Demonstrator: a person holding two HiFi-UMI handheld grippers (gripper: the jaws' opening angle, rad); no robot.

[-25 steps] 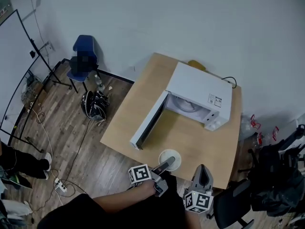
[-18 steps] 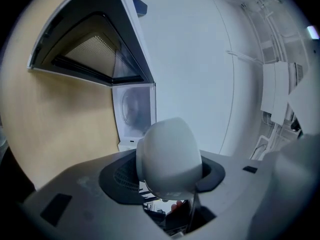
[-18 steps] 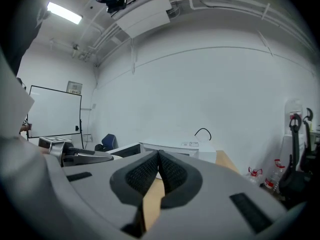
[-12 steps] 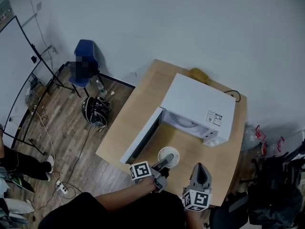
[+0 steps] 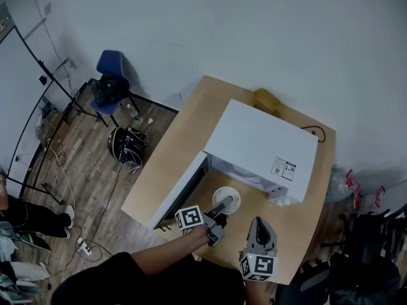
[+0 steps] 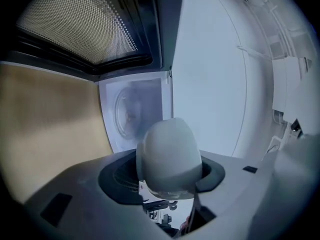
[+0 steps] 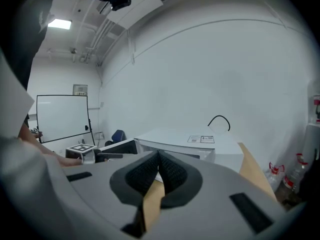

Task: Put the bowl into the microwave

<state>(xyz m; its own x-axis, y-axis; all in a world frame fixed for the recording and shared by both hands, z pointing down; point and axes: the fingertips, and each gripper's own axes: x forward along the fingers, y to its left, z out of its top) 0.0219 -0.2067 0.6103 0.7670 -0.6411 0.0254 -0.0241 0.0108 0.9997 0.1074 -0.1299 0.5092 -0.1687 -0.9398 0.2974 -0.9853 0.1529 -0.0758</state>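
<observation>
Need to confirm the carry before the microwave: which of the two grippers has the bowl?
The left gripper: its jaws are clamped on the white bowl, facing the open microwave. The right gripper has its jaws together, empty.

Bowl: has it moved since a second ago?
Yes. The bowl has moved nearer the open microwave, held in the left hand-held gripper.

left gripper (image 5: pixel 220 207): fingers (image 6: pixel 75 204) clamped on bowl (image 5: pixel 230 194) | right gripper (image 5: pixel 257 225): fingers (image 7: pixel 145 176) together, empty

We seem to be in an office or lab room: a whiteboard (image 7: pixel 62 118) on a stand, a blue chair (image 5: pixel 114 68), bare white walls (image 5: pixel 254 30), and a power strip (image 5: pixel 82 248) with cables on the wood-look floor (image 5: pixel 89 170).
</observation>
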